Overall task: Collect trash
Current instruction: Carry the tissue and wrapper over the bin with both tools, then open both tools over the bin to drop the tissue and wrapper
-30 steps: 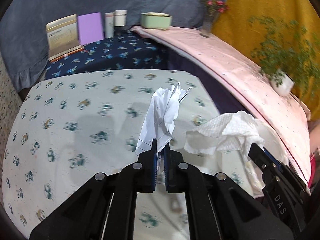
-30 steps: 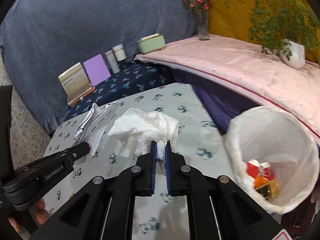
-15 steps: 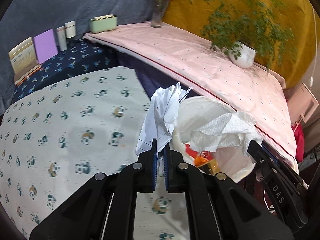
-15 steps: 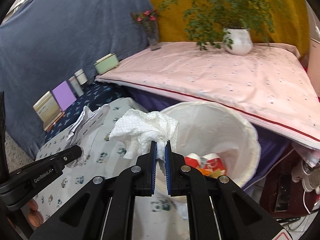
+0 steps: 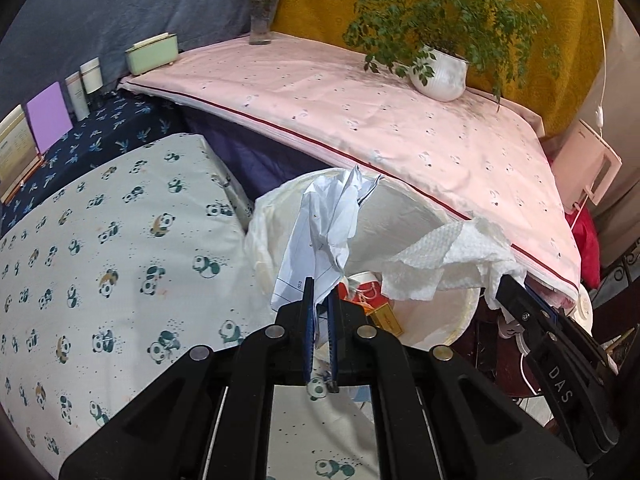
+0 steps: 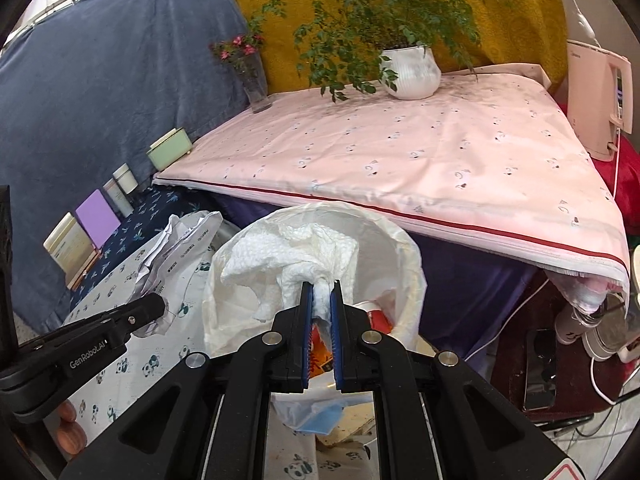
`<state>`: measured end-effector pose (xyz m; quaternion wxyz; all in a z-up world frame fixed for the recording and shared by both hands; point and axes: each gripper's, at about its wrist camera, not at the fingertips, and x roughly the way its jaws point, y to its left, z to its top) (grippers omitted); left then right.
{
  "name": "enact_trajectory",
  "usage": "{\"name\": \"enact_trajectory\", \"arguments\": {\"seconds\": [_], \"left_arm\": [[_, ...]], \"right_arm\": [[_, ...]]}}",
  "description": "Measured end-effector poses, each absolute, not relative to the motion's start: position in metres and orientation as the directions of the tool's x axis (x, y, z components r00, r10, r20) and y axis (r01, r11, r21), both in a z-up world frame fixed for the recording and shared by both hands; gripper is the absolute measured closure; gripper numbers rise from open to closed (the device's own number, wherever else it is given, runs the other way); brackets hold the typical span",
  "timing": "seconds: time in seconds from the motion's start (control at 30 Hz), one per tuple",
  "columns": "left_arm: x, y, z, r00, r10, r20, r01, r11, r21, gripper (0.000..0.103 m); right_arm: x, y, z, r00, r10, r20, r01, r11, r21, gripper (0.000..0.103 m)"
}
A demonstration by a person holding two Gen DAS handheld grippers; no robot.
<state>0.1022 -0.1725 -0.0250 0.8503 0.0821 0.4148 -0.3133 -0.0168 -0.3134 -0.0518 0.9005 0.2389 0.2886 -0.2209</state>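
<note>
A: What does the left wrist view show?

B: The left gripper (image 5: 320, 292) is clenched on a crumpled sheet of paper (image 5: 332, 224), which stands up from between the blue pads. The paper hangs over the near rim of the trash bin (image 5: 416, 216), a round bin lined with a white bag. Red and yellow packaging (image 5: 376, 300) lies at the bottom of the bin. To the left spreads the panda-print cloth (image 5: 120, 248).

A: And the other claw in that view?

B: The right gripper (image 5: 508, 284) comes in from the right edge, gripping a white paper towel (image 5: 444, 256) that droops over the far right side of the bin's opening. Behind the bin lies a pink cloth (image 5: 360, 120) with a white plant pot (image 5: 440, 74) and a flower vase (image 5: 262, 12) on it.

A: Now the right wrist view?

B: The right gripper (image 6: 320, 300) is clamped on the paper towel (image 6: 288, 260), a twisted end pinched between the pads while the rest billows to the left, in front of the bin's mouth. The trash bin (image 6: 400, 248) sits directly beyond the fingers, its liner crumpled at the near edge.

A: Is the left one visible there?

B: Yes, the left gripper (image 6: 158, 308) enters from the lower left, holding the crumpled paper (image 6: 180, 248) just beside the bin's left rim. The person's fingertips (image 6: 70, 428) show beneath it.
</note>
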Motion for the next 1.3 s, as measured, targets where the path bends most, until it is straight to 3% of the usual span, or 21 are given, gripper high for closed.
{"name": "enact_trajectory", "arguments": {"seconds": [0.33,0.47,0.57,1.17,1.3], "left_arm": [[0.105,-0.190,-0.029,0.421,-0.490,-0.763,0.612,0.775,-0.159,0.094],[0.110,-0.187,-0.030,0.437,-0.476,-0.763,0.588,0.793,-0.158,0.073],[0.112,-0.183,-0.029,0.457,-0.460,-0.761,0.573,0.807,-0.145,0.064],[0.124,-0.161,-0.037,0.487,-0.410,-0.771,0.524,0.844,-0.118,0.053],[0.127,-0.156,-0.038,0.497,-0.401,-0.770,0.513,0.851,-0.111,0.047]], "right_arm": [[-0.024,-0.326,-0.054,0.730,-0.273,-0.627,0.553,0.775,0.306,0.095],[-0.022,-0.327,-0.054,0.730,-0.270,-0.628,0.550,0.777,0.306,0.095],[-0.018,-0.327,-0.055,0.732,-0.266,-0.628,0.545,0.781,0.305,0.095],[0.017,-0.314,-0.053,0.739,-0.229,-0.634,0.497,0.821,0.282,0.095],[0.026,-0.312,-0.055,0.733,-0.226,-0.641,0.495,0.825,0.275,0.090]]}}
